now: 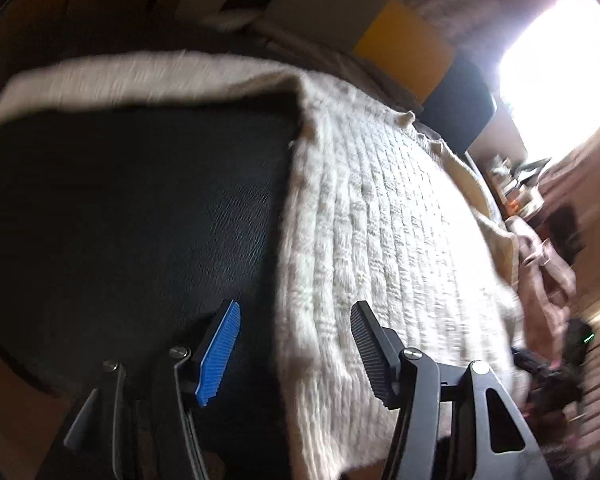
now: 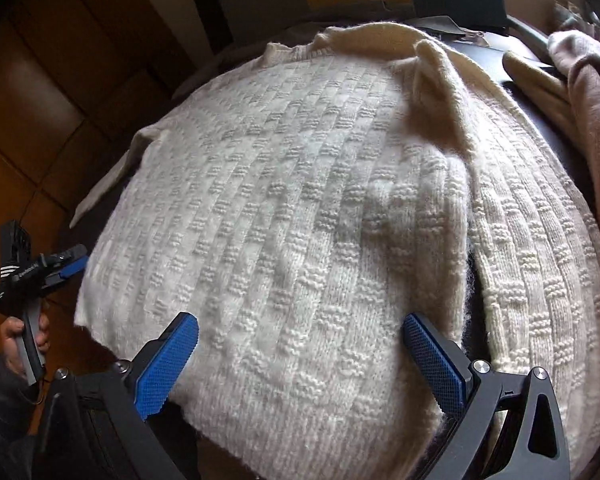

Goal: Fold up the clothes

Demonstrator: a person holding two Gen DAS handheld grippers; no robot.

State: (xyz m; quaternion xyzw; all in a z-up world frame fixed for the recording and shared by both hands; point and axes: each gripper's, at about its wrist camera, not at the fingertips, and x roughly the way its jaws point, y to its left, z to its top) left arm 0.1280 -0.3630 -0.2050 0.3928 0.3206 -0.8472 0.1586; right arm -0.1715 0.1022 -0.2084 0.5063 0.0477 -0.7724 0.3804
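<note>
Sweater (image 2: pixel 300 220): lay flat on the dark bench (image 1: pixel 140 208), one side folded inward for neat halving.
Left tongs (image 1: pixel 296 354): spread, empty.
Right tongs (image 2: pixel 300 364): spread, empty.

A cream knitted sweater (image 2: pixel 300 208) with a raised basket-weave pattern lies spread flat, its body filling the space ahead of the right gripper (image 2: pixel 300 364) and reaching between and under its spread fingers without being pinched. One side panel is folded over onto the body; its free edge runs just inside the right-hand finger. A soft peak of cloth stands up at the far right of the body. A sleeve trails off at the far left.

Seen past the left gripper (image 1: pixel 296 354), the sweater (image 1: pixel 380 220) lies ahead and to the right, its near left edge falling between the open fingers, a sleeve stretching leftward at the far end.
</note>
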